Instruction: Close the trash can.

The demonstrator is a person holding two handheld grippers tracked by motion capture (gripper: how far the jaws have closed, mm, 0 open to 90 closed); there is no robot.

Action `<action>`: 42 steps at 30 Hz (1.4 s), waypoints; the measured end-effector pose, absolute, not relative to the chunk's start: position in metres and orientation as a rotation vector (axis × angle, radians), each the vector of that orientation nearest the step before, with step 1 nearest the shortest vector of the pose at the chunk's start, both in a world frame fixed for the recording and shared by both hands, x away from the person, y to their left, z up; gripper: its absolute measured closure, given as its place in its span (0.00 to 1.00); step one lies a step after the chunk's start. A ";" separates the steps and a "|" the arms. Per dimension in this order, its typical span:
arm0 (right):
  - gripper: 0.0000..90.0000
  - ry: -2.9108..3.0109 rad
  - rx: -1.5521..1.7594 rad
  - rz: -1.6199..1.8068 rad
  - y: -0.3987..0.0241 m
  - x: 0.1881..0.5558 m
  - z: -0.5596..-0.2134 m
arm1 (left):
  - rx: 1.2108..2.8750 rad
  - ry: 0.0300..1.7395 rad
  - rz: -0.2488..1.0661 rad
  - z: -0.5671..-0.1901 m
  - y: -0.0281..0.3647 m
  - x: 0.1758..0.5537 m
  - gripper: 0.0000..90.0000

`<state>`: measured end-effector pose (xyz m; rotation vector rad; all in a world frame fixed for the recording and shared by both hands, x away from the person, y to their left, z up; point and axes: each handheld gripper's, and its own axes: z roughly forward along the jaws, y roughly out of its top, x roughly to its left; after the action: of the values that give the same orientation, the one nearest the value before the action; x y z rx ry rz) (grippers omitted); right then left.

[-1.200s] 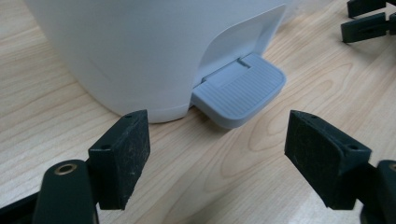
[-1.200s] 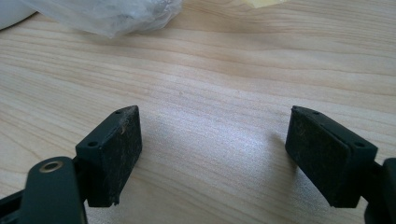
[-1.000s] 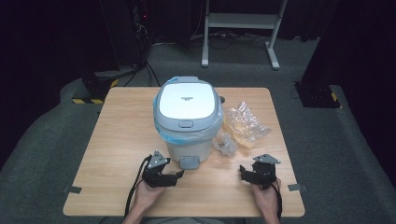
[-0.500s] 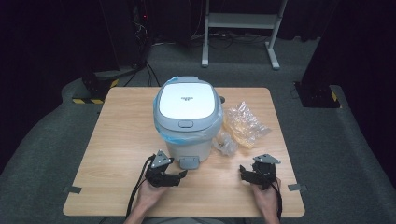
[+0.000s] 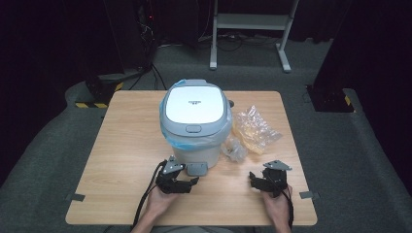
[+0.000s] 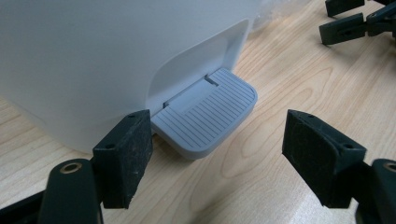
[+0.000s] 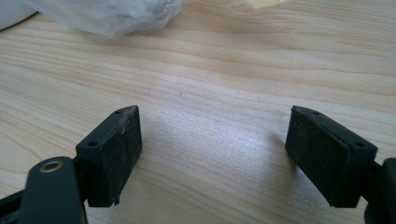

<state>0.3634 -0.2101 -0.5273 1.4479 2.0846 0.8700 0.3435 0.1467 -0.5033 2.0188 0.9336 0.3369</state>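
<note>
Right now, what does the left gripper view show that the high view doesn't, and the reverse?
Left gripper view alone: the ribbed top of the bin's grey pedal, with the left gripper's open jaws just short of it, one pad beside the pedal's edge; they have just been closing, nothing between them.

High view alone: the bin's lid, its blue liner, the crumpled bags and the person's hands.

Both: the bin's white body, the pedal, the wooden table and the right gripper.

Bright tabletop, dark surroundings, sharp focus
</note>
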 end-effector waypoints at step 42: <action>0.20 2.084 1.449 0.871 -0.210 0.363 -0.527 | 2.022 0.836 0.403 -0.513 0.131 0.341 0.41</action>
<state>0.3634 -0.2100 -0.5273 1.4486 2.0841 0.8707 0.3412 0.1311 -0.5126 2.0223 0.8363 0.4026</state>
